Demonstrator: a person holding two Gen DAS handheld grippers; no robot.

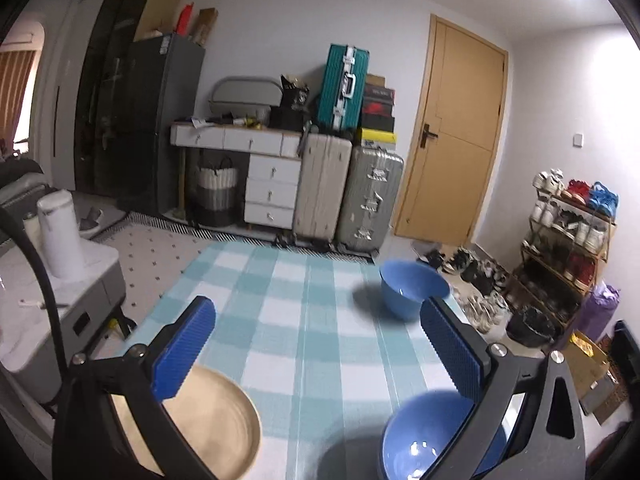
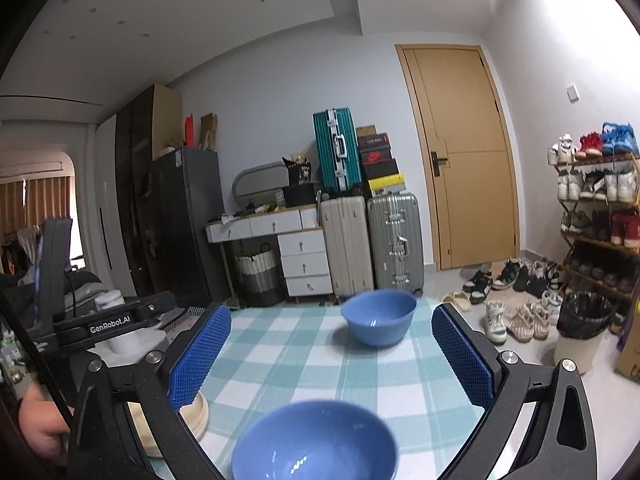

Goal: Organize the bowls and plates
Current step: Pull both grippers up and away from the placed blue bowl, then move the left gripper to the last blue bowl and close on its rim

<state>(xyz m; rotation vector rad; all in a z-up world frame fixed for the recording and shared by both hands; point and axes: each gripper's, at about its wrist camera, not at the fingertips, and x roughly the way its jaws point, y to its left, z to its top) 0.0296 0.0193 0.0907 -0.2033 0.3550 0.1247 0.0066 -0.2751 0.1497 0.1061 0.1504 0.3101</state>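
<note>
A blue bowl (image 1: pixel 414 292) stands near the far right edge of the checked tablecloth (image 1: pixel 304 320); it also shows in the right wrist view (image 2: pixel 379 322). A second blue bowl (image 1: pixel 420 440) sits at the near edge, under my left gripper's right finger, and shows in the right wrist view (image 2: pixel 316 444). A beige plate (image 1: pixel 216 428) lies near left, partly behind the left finger; its rim shows in the right wrist view (image 2: pixel 196 412). My left gripper (image 1: pixel 320 348) is open and empty above the table. My right gripper (image 2: pixel 332 356) is open and empty above the near bowl.
The left gripper's body (image 2: pixel 108 324) shows at the left of the right wrist view. A side cabinet with a white jug (image 1: pixel 60 236) stands left of the table. Suitcases (image 1: pixel 348 196), drawers, a door and a shoe rack (image 1: pixel 568 240) lie beyond.
</note>
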